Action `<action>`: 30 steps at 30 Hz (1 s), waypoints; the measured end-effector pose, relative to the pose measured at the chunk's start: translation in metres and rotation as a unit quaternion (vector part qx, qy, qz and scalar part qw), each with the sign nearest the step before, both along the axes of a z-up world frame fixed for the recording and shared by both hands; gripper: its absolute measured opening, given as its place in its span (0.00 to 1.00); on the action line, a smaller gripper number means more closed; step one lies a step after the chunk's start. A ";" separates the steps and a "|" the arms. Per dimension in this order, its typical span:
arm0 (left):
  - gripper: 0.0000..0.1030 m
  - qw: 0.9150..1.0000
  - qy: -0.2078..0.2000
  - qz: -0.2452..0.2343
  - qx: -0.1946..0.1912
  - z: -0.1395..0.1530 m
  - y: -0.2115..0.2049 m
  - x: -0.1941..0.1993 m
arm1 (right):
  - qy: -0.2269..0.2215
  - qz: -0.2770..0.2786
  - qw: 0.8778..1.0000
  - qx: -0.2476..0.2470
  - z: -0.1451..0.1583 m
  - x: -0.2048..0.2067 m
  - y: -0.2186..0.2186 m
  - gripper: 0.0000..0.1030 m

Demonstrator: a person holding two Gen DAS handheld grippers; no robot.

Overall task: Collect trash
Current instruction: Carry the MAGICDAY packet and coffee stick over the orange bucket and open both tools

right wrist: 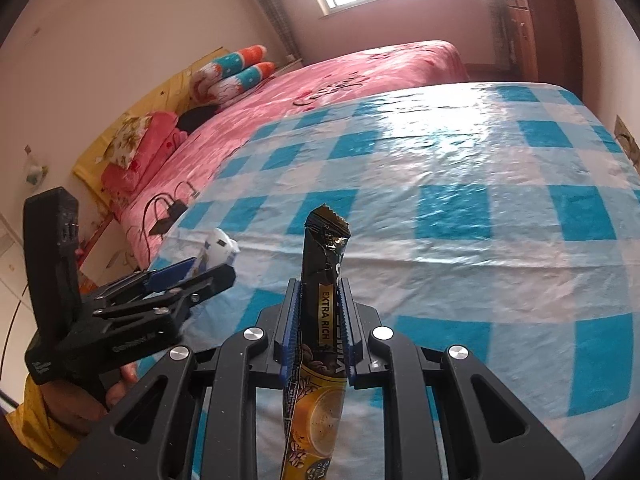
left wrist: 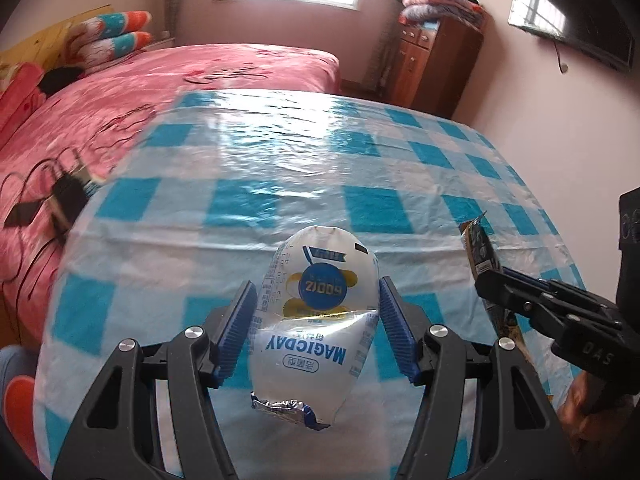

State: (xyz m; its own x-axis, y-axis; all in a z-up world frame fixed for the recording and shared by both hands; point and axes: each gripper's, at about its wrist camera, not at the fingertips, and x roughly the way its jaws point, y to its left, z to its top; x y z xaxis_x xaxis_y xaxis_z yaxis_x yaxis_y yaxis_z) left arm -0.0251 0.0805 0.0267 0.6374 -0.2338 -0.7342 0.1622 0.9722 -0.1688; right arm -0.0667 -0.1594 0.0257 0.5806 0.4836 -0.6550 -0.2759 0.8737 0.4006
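Two wrappers held, one per gripper. White pouch [left wrist: 316, 320] clamped in left gripper [left wrist: 316, 328], long axis pointing forward, above checked table [left wrist: 280, 168]. Coffee sachet [right wrist: 322, 320] pinched in right gripper [right wrist: 320, 328], upright, alongside. No bin seen; drop direction cannot be told.

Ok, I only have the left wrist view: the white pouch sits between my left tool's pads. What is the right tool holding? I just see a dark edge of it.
Observer: The right tool is clamped on a dark coffee sachet, printed "EXTRA RICH".
Operator: Is it held by the end?
Observer: No, near the middle; its gold lower half hangs below the pads.
Operator: Anything else on the tablecloth on that side?
Observer: In the right wrist view, only a small brownish scrap shows at the far right edge of the tablecloth.
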 end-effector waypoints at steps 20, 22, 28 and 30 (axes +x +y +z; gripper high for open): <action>0.61 0.995 -0.009 0.089 -0.033 0.009 0.102 -0.071 | 0.004 0.082 0.996 -0.029 0.007 -0.029 0.089 0.20; 0.61 0.995 -0.011 0.096 -0.034 0.008 0.112 -0.078 | 0.004 0.088 0.996 -0.034 0.008 -0.032 0.097 0.20; 0.61 0.993 -0.010 0.112 -0.042 0.005 0.140 -0.096 | 0.005 0.109 0.993 -0.050 0.007 -0.041 0.126 0.20; 0.61 0.992 -0.011 0.117 -0.045 0.005 0.146 -0.100 | 0.005 0.112 0.992 -0.054 0.007 -0.041 0.132 0.20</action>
State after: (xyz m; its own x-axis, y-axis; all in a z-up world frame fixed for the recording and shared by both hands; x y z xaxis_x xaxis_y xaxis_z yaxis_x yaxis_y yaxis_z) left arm -0.1249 0.2262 0.0314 0.6975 -0.1413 -0.7025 -0.0616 0.9649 -0.2552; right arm -0.1081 -0.0272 0.0330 0.4597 0.5265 -0.7151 -0.4654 0.8287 0.3109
